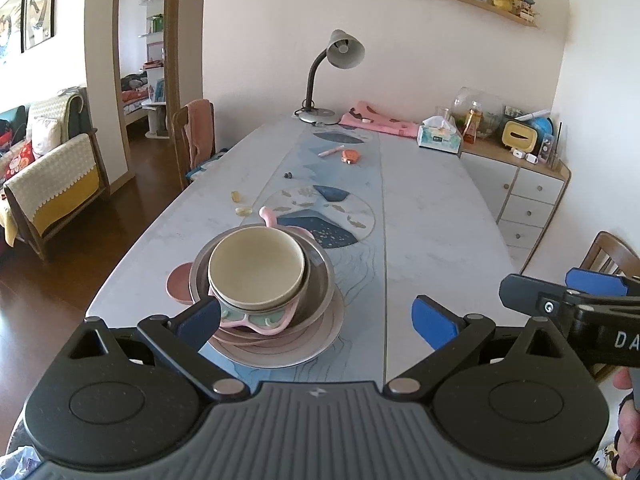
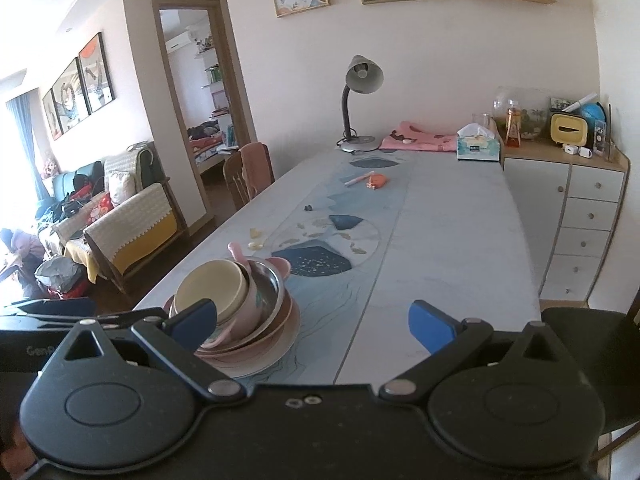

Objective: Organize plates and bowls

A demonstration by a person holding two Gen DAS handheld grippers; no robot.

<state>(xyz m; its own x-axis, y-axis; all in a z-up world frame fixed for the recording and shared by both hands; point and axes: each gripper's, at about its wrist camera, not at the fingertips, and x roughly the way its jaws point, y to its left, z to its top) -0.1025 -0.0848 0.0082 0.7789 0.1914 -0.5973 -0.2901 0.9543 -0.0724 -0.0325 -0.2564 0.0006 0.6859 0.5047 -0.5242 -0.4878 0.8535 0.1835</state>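
Note:
A stack of dishes stands near the table's front edge: a cream bowl (image 1: 256, 268) (image 2: 210, 286) on top, nested in a steel bowl (image 1: 320, 284) (image 2: 272, 284), over a pink shaped dish (image 1: 260, 322) and a wide pink plate (image 1: 316, 340) (image 2: 280, 340). A small pink saucer (image 1: 180, 282) lies at its left. A pink spoon handle (image 1: 267, 216) (image 2: 236, 252) sticks up behind. My left gripper (image 1: 316, 320) is open, its left finger in front of the stack. My right gripper (image 2: 312, 322) is open too, holding nothing; it also shows in the left view (image 1: 568, 292).
The long marble table (image 1: 432, 232) carries a blue runner, a desk lamp (image 1: 340, 56), a tissue box (image 1: 440, 138), a pink pen and small bits. A white drawer cabinet (image 2: 580, 216) stands at right, wooden chairs at left and right, a sofa far left.

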